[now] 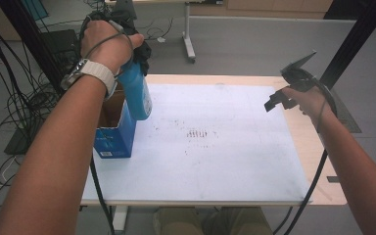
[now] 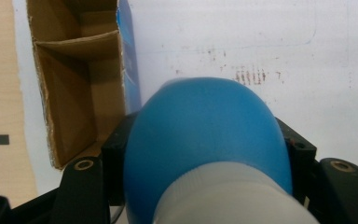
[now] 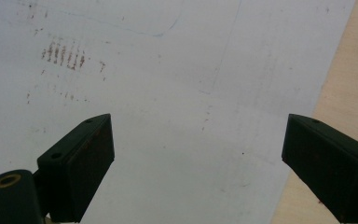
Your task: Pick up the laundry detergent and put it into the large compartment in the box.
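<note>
Item: blue bottle (image 1: 136, 93), rounded blue body with a pale cap end. Held aloft over the left edge of the white board (image 1: 235, 147), base tilted down toward the board, just above and beside the box. Clear of the surface; not touching the box as far as the high view tells.

Item: left gripper (image 1: 139, 49), in the person's left hand, near the far-left corner of the board. Jaws clamped on either side of the bottle near its cap end; the left gripper view shows the black jaws pressed against the blue body (image 2: 205, 140).

Item: open cardboard box (image 1: 115, 129), blue outside, brown inside, standing at the left edge of the board. Inner divider visible in the left gripper view (image 2: 79, 93); the compartments in sight look vacant.

Item: right gripper (image 1: 286, 95), at the right edge of the board, raised off the surface. Jaws spread wide, nothing between them.

Step in hand, by my reading: bottle in transit between box and board. Direction cannot be told.

Next move calls for: if boxing, line the base up over one compartment and lower straight; if unpacking, swing to open board and set it down upright. The right gripper could steady the box.
</note>
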`<act>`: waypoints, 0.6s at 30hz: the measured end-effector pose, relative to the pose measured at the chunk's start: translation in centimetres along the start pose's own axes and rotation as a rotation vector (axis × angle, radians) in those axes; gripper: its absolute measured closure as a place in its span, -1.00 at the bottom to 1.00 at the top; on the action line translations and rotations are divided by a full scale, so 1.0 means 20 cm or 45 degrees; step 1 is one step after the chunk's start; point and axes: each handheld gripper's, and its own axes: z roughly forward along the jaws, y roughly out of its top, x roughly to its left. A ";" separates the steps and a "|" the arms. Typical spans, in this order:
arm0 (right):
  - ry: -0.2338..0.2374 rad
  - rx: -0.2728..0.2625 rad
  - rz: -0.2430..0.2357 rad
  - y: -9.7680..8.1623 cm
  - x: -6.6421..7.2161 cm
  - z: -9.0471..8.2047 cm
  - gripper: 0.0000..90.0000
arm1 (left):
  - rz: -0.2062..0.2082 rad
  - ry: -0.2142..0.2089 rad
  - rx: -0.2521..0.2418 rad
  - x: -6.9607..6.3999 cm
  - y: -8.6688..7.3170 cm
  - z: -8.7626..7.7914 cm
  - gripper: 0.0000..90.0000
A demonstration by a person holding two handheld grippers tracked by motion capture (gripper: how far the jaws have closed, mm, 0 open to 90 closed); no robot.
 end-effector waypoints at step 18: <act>-0.011 -0.010 0.031 -0.01 -0.05 -0.02 -0.80 | 0.038 0.028 -0.007 -0.01 0.05 -0.07 -0.15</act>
